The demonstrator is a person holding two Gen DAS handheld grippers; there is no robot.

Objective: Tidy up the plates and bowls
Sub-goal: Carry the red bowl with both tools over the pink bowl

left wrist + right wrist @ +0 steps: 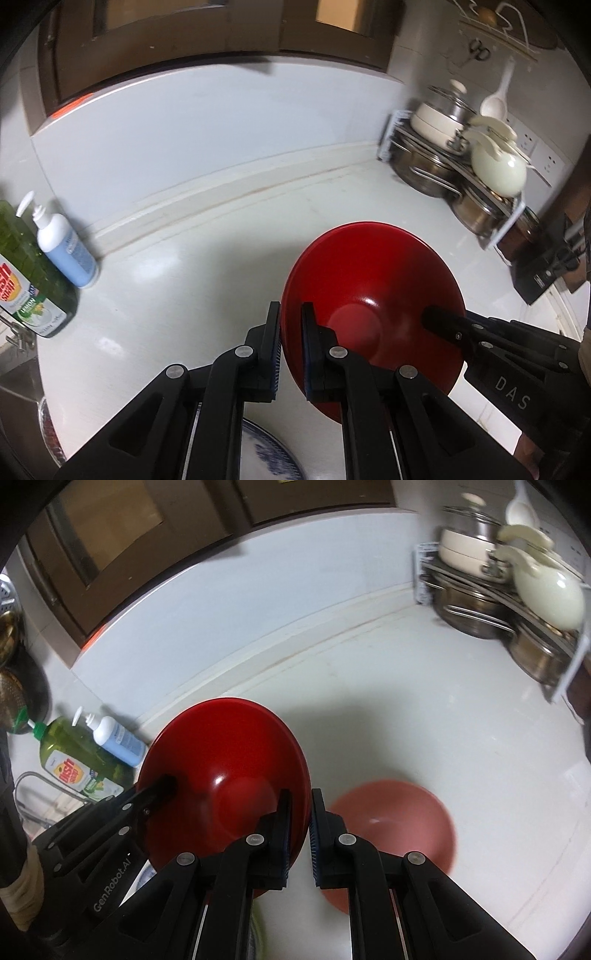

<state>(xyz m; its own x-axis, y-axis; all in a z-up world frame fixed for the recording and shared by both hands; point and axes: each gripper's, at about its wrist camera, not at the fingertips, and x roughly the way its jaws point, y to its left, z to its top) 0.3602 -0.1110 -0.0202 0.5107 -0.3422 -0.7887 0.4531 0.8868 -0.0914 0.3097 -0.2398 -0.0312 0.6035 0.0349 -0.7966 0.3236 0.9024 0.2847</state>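
Observation:
A glossy red bowl (373, 288) (225, 753) hangs tilted above the white counter, gripped at two opposite sides of its rim. My left gripper (291, 332) is shut on the rim's left side, one finger inside the bowl and one outside. My right gripper (300, 819) is shut on the opposite side in the same way. Inside the bowl, a right gripper finger (443, 321) shows in the left wrist view and a left gripper finger (159, 786) in the right wrist view. A pink bowl (399, 823) rests on the counter below, right of the red one. A blue-patterned plate (266, 454) lies beneath my left gripper.
A green dish-soap bottle (74, 753) and a white-and-blue pump bottle (62, 247) stand at the left by a faucet (44, 786). A wire rack (461, 177) with steel pots, lids and a cream pot fills the back right corner. A low ledge (258, 188) runs along the wall.

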